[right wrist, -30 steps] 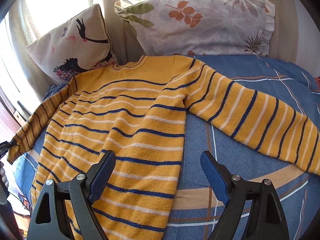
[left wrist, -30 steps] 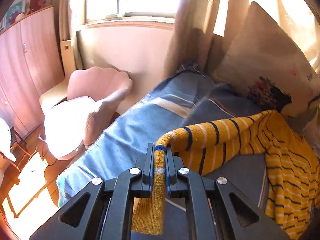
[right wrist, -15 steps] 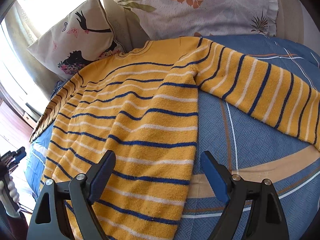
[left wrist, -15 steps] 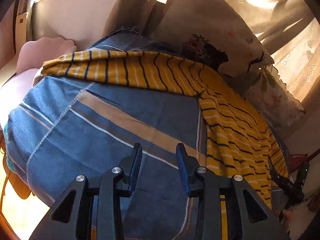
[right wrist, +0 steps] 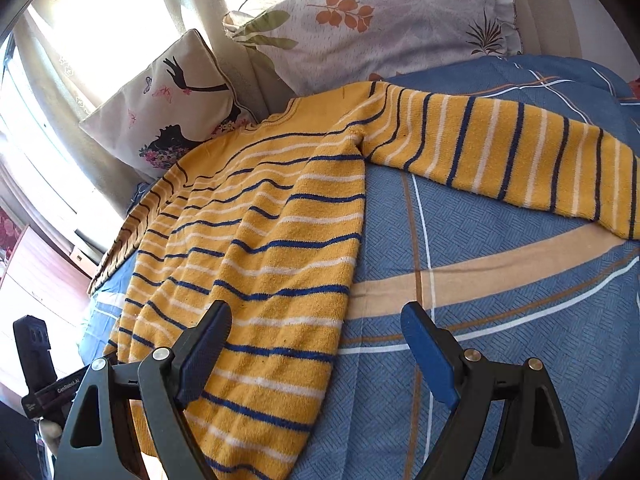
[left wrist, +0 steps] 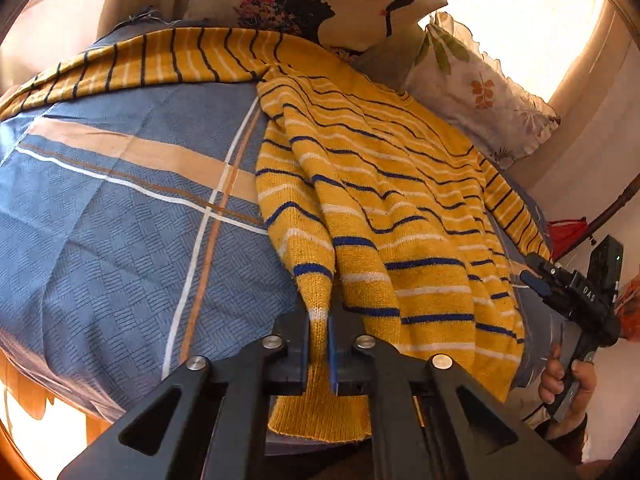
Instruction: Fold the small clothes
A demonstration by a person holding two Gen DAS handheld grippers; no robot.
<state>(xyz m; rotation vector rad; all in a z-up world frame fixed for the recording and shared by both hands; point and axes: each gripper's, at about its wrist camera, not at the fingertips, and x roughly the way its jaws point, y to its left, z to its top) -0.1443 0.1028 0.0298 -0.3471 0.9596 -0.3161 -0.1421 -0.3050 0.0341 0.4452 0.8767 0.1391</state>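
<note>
Now your left gripper (left wrist: 319,334) is clamped on the lower hem corner of the yellow striped sweater (left wrist: 380,200), where half a second ago its fingers were parted over bare bedspread, and a second ago they pinched the sleeve cuff. So you let the sleeve go, laid it out flat, and took a fresh hold at the hem. That suggests spreading is finished on this side and the fold itself is about to start.

The sweater lies on the blue checked bedspread (left wrist: 120,220), collar toward the two pillows (right wrist: 360,32), with both sleeves stretched outward. From the left wrist view the knit rises straight out of the closed fingers and ripples away from you; the pull has raised a ridge beside the hem.

Your right gripper (right wrist: 316,344) hangs wide open and holds nothing. It sits just above the sweater's other bottom edge, one finger over the knit, the other over bedspread, so the side seam runs between them.
</note>
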